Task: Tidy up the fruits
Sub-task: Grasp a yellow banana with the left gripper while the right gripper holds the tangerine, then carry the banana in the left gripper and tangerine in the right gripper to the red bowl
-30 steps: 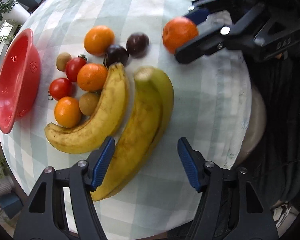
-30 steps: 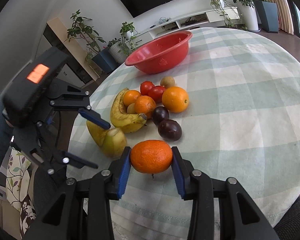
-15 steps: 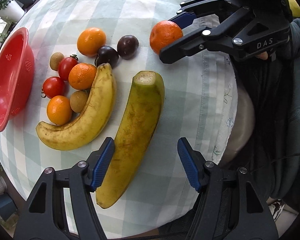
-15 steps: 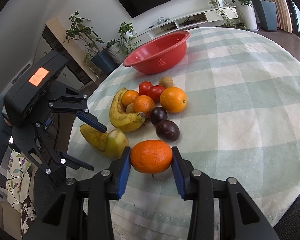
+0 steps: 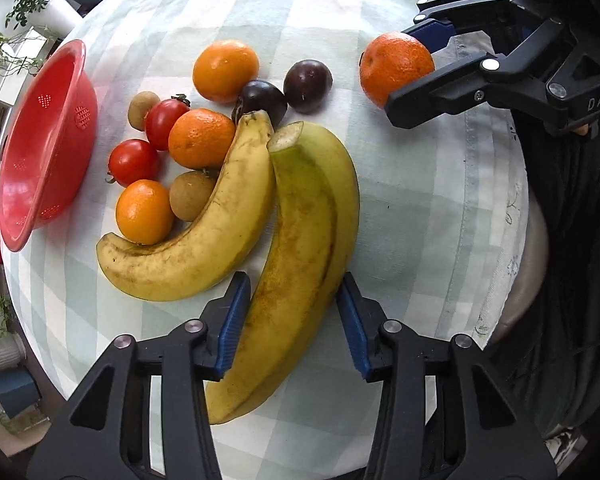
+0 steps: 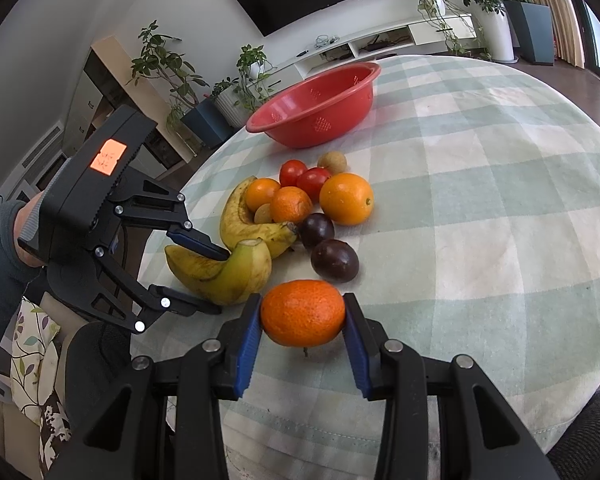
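Left gripper: my left gripper (image 5: 290,320) has its ribbed blue pads set either side of the greenish banana (image 5: 300,248), roughly at its middle; I cannot tell whether the pads actually press the skin.
Right gripper: my right gripper (image 6: 302,322) is clamped on the mandarin (image 6: 303,312), one blue pad on each flank.
Mandarin: round, dimpled orange peel, sitting low over the cloth near the bench's edge, apart from the other fruit.
Greenish banana: thick and curved, yellow-green with brown streaks, its cut stem end flat and pale, lying just beside the speckled banana (image 5: 196,232).
Speckled banana: riper, freckled brown, curling around the small fruits.
Fruit cluster: a smooth large orange (image 5: 225,70), two more small oranges (image 5: 201,137), two glossy red tomatoes (image 5: 134,161), two fuzzy brown kiwis (image 5: 190,194) and two dark round plums (image 5: 307,85), all packed close together.
Colander: red plastic colander (image 6: 316,106), round with patches of small holes, resting beyond the cluster toward the far side of the bench.
Bench: round bench (image 6: 480,208) under a soft cloth checked in pale green and white, slightly wrinkled, its hem draping over the edge.
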The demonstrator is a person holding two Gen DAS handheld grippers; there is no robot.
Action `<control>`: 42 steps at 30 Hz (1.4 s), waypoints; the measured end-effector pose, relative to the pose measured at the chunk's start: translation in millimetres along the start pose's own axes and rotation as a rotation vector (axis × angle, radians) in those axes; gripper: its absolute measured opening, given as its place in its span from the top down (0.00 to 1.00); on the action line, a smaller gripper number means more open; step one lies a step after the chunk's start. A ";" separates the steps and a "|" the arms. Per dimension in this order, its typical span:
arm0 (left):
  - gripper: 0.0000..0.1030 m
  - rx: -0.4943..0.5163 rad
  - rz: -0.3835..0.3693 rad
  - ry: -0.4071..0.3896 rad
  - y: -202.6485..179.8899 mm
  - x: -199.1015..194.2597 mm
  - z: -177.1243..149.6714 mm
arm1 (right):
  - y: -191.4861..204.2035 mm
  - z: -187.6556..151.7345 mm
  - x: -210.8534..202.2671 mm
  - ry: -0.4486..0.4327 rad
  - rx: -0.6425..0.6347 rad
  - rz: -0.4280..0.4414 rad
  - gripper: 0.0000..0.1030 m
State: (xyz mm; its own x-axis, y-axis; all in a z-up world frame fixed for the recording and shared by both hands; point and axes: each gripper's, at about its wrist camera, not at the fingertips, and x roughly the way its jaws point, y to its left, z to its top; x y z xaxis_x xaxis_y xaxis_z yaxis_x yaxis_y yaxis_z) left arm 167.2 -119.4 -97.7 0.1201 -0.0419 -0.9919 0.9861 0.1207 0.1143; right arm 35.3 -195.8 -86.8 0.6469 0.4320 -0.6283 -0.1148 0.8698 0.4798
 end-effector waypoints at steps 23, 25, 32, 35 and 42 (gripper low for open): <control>0.66 -0.394 0.016 -0.287 -48.8 -23.4 -78.2 | 9.7 0.9 -6.7 -0.044 -0.048 -0.022 0.60; 0.67 -0.407 0.029 -0.289 -60.4 -26.7 -73.5 | 11.3 0.4 -5.8 -0.042 -0.054 -0.028 0.60; 0.69 -0.428 0.030 -0.315 -69.5 -37.6 -77.7 | 12.4 0.9 -6.5 -0.056 -0.052 -0.033 0.60; 0.69 -0.443 0.022 -0.334 -75.2 -41.7 -81.8 | 12.9 2.2 -5.4 -0.059 -0.058 -0.032 0.60; 0.69 -0.482 0.014 -0.376 -79.5 -52.5 -90.8 | 13.4 3.7 -8.0 -0.065 -0.061 -0.027 0.60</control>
State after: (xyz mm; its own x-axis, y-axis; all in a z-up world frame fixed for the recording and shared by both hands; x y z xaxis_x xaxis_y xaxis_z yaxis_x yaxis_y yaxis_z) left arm 72.0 -36.7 -59.8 0.2513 -0.3743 -0.8926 0.8319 0.5549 0.0015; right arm 31.4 -188.5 -73.1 0.6974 0.3940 -0.5986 -0.1414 0.8945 0.4240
